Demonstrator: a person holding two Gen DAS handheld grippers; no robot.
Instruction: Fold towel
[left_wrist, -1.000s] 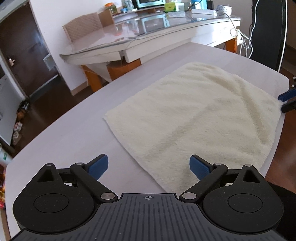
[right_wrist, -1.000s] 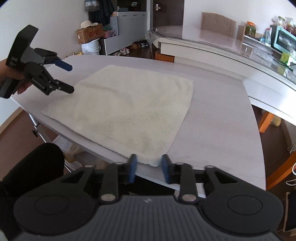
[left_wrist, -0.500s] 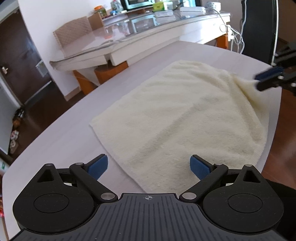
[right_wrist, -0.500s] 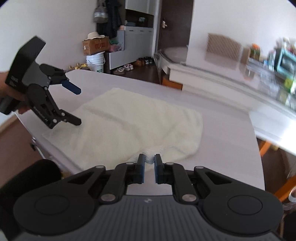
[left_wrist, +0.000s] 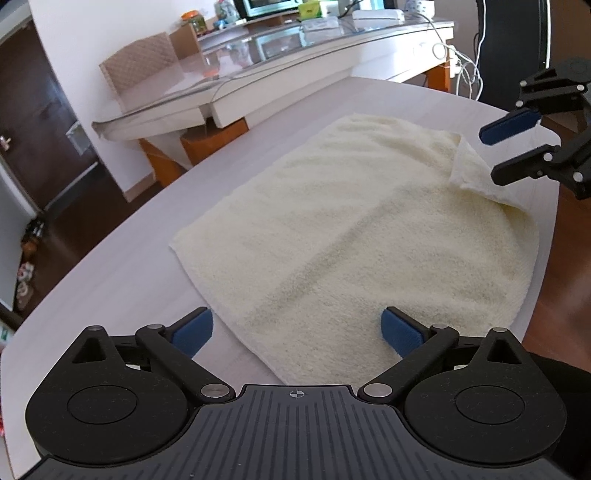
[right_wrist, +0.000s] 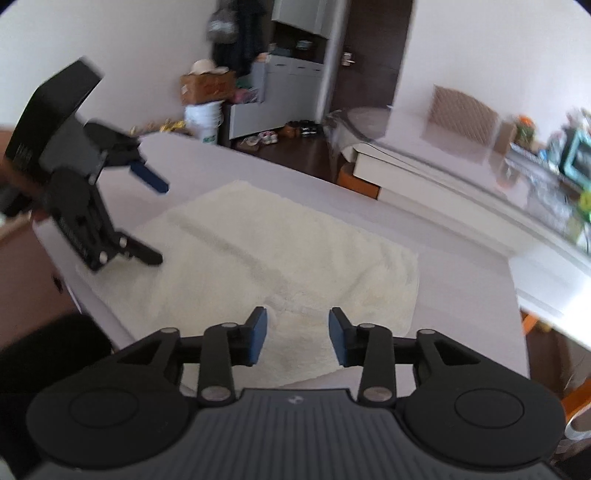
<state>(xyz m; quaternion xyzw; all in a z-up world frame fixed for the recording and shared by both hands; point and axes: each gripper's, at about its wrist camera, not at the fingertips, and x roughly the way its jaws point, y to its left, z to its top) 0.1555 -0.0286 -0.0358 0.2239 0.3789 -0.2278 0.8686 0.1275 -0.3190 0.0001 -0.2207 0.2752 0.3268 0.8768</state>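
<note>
A cream towel (left_wrist: 354, 229) lies spread on the white table (left_wrist: 122, 266); it also shows in the right wrist view (right_wrist: 266, 254). Its far right corner (left_wrist: 476, 173) is flipped back onto the towel. My left gripper (left_wrist: 297, 330) is open and empty, hovering over the towel's near edge; it shows in the right wrist view (right_wrist: 159, 221) at the left. My right gripper (right_wrist: 297, 341) is open and empty just above the flipped corner; it shows in the left wrist view (left_wrist: 495, 155) at the right.
A glass-topped desk (left_wrist: 280, 59) with a microwave and clutter stands beyond the table. A padded chair back (left_wrist: 136, 66) is at its left. Cables (left_wrist: 461, 70) hang at the desk's right end. The table's rounded edge (left_wrist: 550, 221) is close to the towel's right side.
My right gripper lifted the towel's corner, carried it inward and opened, leaving the corner flipped over. My left gripper stayed open over the near edge.
</note>
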